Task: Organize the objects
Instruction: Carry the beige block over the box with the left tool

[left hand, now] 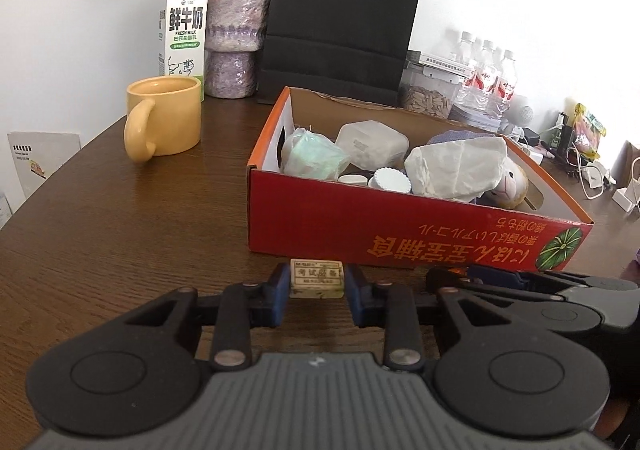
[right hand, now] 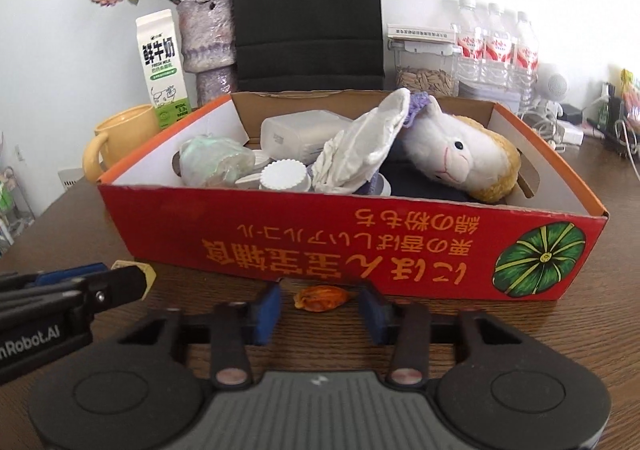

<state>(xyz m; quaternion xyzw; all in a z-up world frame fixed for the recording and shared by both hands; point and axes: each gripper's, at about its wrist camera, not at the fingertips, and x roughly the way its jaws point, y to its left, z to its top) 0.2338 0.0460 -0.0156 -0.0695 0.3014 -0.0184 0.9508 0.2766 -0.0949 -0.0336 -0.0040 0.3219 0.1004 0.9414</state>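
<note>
So my left gripper [left hand: 317, 292] is clamped on a small cream eraser [left hand: 317, 277], both blue pads pressing its sides, low centre of the left wrist view. It sits right in front of the red cardboard box [left hand: 400, 234], and I can't tell whether the eraser is on the table [left hand: 120, 210] or lifted a bit. The print on its label is too small for me to read.

My right gripper [right hand: 320, 308] has a little orange wrapped candy [right hand: 321, 298] between its fingers, bottom centre of the right wrist view, just in front of the box wall. There's a visible gap on both sides, so the pads aren't touching it; the jaws are narrow, not gripping.

Inside the box it's a jumble: a plush sheep [right hand: 460, 158] on the right, a crumpled white cloth thing [right hand: 360, 154], a white ridged cap [right hand: 285, 175], a translucent plastic case [right hand: 300, 138] and a greenish wrapped bundle [right hand: 216, 164]. Most of them overlap, so their lower halves are hidden.

The yellow mug [left hand: 164, 118], milk carton [left hand: 185, 34] and black paper bag [left hand: 340, 22] stand behind, and the bag's handles are cut off at the top.
</note>
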